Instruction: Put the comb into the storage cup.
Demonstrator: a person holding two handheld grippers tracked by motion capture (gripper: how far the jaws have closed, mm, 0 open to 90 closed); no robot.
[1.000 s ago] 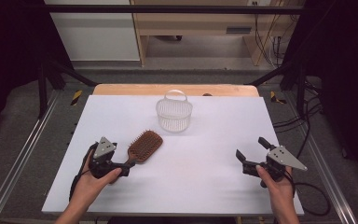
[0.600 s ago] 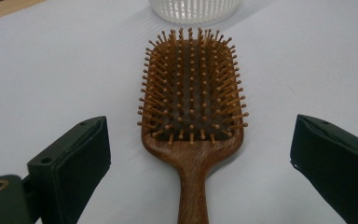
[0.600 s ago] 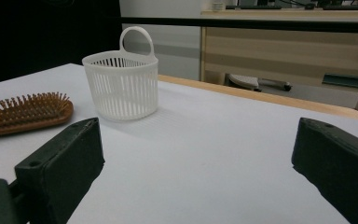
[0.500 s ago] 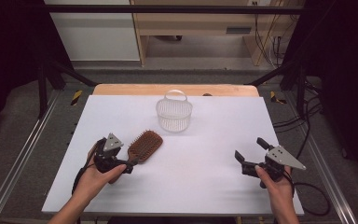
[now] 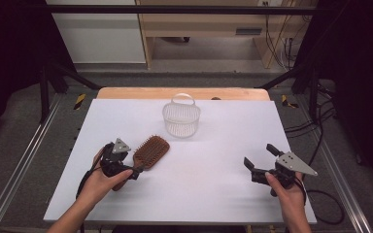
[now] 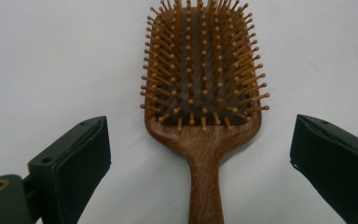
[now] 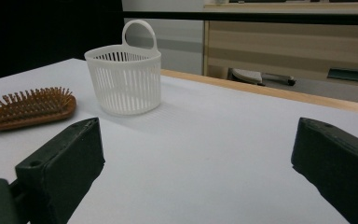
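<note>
Hairbrush handle between spread left claw jaws.

On the white table, the left gripper sits over the wooden hairbrush's handle; a white slatted basket stands beyond, and the right gripper hovers open, well apart.

My left gripper now over the hairbrush handle, hand swung in from the left, jaws wide
</note>
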